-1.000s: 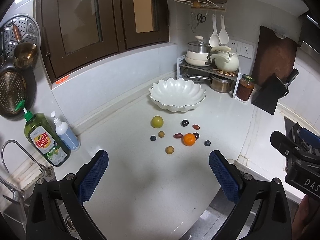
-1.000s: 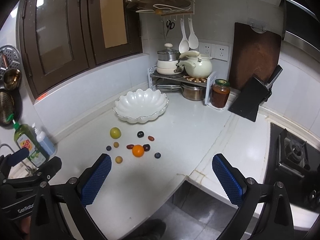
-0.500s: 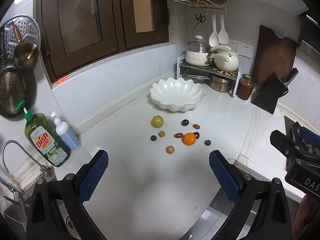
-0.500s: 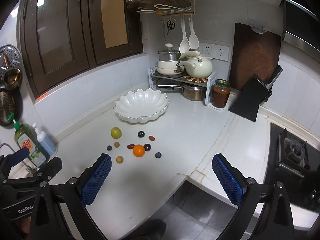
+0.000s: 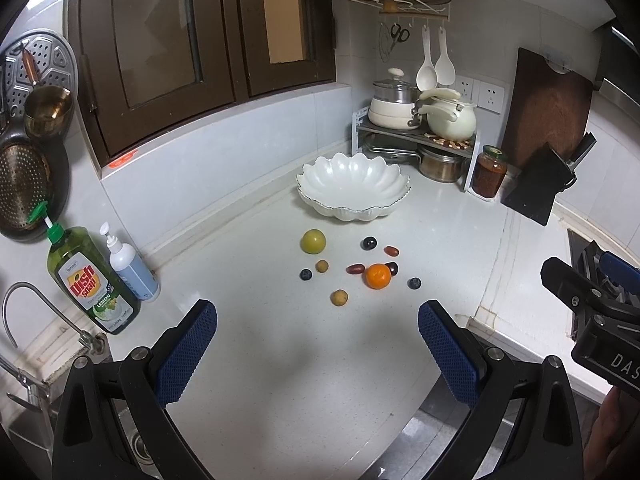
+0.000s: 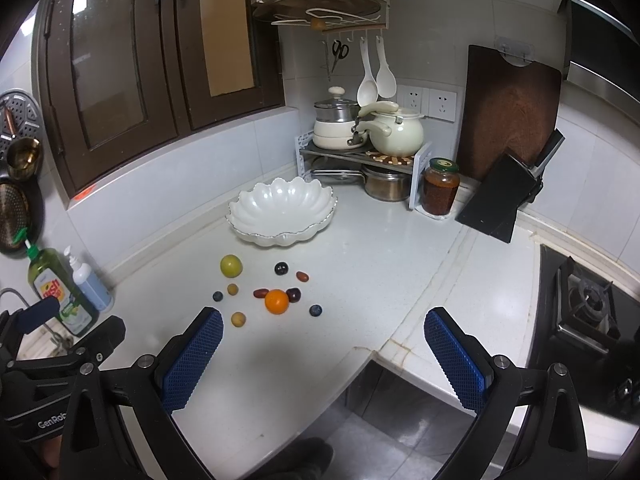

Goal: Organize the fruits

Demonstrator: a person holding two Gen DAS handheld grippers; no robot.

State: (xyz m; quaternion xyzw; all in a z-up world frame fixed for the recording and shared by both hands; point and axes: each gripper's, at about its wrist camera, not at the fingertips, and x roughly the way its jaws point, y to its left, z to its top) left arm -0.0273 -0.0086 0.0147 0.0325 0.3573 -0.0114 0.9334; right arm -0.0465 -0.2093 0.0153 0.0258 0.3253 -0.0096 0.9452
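Your left claw (image 5: 318, 354) and right claw (image 6: 323, 358) both gape wide, holding nothing, over the near edge of the white surface (image 5: 280, 380). The fruits lie mid-surface: an orange (image 5: 378, 276), a green fruit (image 5: 313, 241) and small berries, with the scalloped white bowl (image 5: 352, 190) toward the back corner. At the left edge a green bottle (image 5: 90, 280) reads "dish soap", "LEMON". Your claw bodies show cut-off lettering, "DAS" and "GenRob"

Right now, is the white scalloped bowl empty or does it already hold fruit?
Empty. The white scalloped bowl shows only bare white inside in both views; the orange and the other small fruits lie on the counter in front of it.
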